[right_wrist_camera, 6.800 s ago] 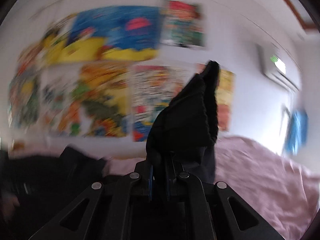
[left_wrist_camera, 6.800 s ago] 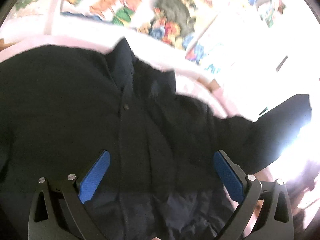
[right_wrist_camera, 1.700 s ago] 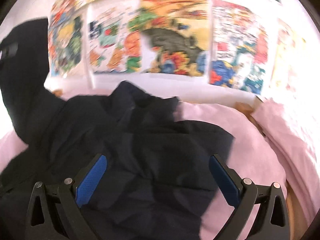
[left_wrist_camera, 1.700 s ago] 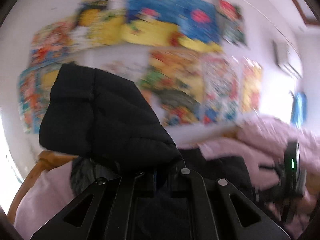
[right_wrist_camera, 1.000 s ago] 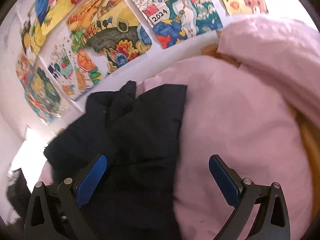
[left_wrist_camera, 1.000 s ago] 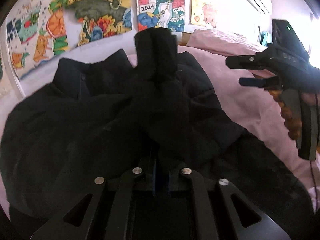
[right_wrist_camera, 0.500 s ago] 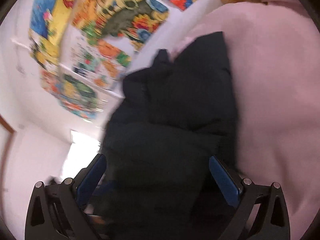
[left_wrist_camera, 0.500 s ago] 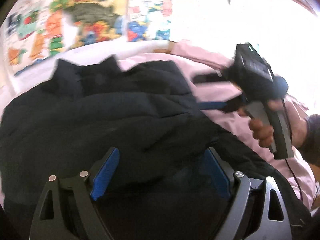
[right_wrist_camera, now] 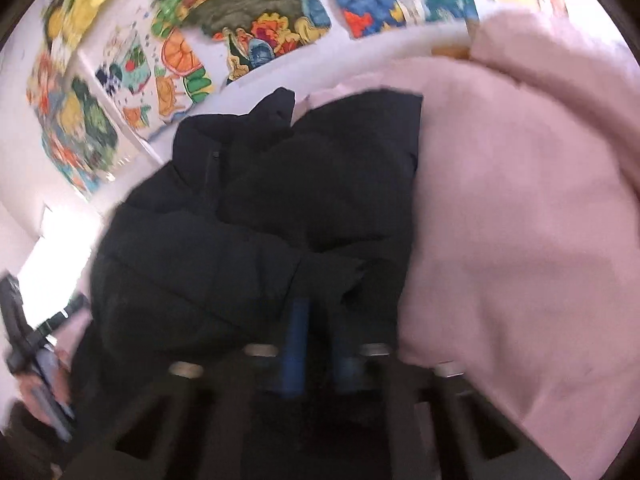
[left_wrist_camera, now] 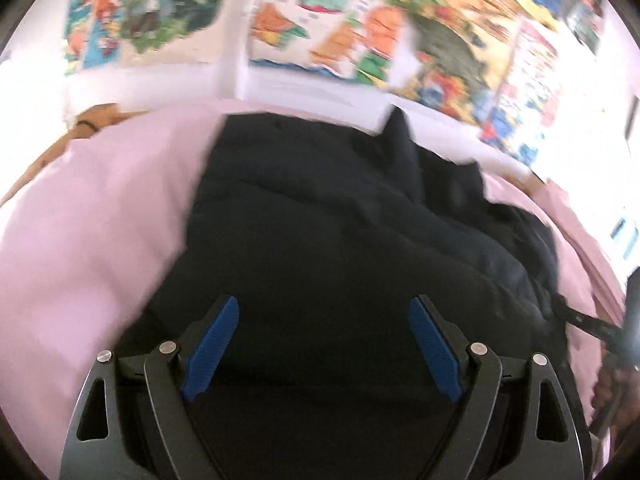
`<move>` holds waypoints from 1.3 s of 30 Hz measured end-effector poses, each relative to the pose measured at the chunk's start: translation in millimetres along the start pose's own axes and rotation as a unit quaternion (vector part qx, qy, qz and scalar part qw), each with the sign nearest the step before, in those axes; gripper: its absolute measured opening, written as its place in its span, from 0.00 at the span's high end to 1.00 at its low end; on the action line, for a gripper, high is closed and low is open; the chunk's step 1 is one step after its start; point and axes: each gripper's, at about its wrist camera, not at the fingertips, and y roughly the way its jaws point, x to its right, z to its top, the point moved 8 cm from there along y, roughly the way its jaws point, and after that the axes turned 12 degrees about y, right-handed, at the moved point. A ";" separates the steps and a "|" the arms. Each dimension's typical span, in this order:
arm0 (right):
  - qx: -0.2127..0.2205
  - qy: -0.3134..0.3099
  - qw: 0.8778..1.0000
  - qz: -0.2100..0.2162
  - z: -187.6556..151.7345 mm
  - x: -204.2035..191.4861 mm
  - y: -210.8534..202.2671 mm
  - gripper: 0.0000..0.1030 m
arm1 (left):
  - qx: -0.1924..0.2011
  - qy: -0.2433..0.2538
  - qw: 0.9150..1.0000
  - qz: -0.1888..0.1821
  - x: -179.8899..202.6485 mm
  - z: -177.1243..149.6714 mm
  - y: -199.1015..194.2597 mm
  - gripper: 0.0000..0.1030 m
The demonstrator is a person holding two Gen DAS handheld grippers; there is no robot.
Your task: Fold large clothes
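Pink bedspread [right_wrist_camera: 520, 220] is covering the bed, lying rumpled toward its far end. Colourful cartoon posters [right_wrist_camera: 248, 12] are hanging side by side along the white wall [left_wrist_camera: 312, 92] behind.

Black quilted jacket [left_wrist_camera: 344, 248], plain pale pink bedcover [left_wrist_camera: 100, 220], white wall [right_wrist_camera: 28, 216] with posters [right_wrist_camera: 240, 12] in yellow, orange, green, blue and red, black left gripper [left_wrist_camera: 324, 340] with blue ribbed pads [left_wrist_camera: 210, 348]
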 end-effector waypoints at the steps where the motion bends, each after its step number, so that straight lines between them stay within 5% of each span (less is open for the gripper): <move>1: 0.007 -0.010 1.000 -0.004 4.2 -3.2 -2.2 0.94 | 0.004 -0.004 1.000 0.004 -7.3 2.8 -1.6 0.19; 8: 0.103 -0.056 0.991 -0.065 52.8 -21.1 -15.0 0.94 | -0.011 0.002 1.000 0.013 -17.2 4.6 10.8 0.19; 13: 0.078 -0.094 0.983 -0.133 33.8 -11.9 27.9 0.92 | -0.064 0.046 0.996 0.045 -15.2 -15.5 42.1 0.18; 16: 0.071 -0.159 0.967 -0.187 13.0 -6.6 56.5 0.91 | -0.081 0.056 0.994 0.051 -16.8 -23.1 56.0 0.13; 20: 0.072 -0.188 0.957 -0.207 3.6 -0.1 75.1 0.90 | -0.088 0.069 0.991 0.066 -19.2 -30.0 69.6 0.04; 25: 0.077 -0.171 0.965 -0.184 6.2 4.2 70.0 0.88 | -0.071 0.055 0.994 0.063 -27.5 -27.2 61.3 0.03; 27: 0.082 -0.161 0.970 -0.163 9.5 4.1 58.4 0.81 | -0.063 0.041 0.995 0.064 -31.4 -23.8 46.7 0.03; 31: 0.108 -0.132 0.978 -0.119 25.7 -1.1 26.8 0.33 | -0.020 0.015 0.998 0.064 -34.5 -5.6 13.6 0.03; 36: 0.143 -0.103 0.983 -0.059 65.4 -28.8 7.7 0.25 | 0.025 0.042 0.997 0.055 -15.7 40.5 2.5 0.03; 39: 0.111 -0.075 0.991 -0.010 93.6 -49.2 37.6 0.22 | 0.026 0.061 0.998 0.017 1.9 79.8 27.3 0.03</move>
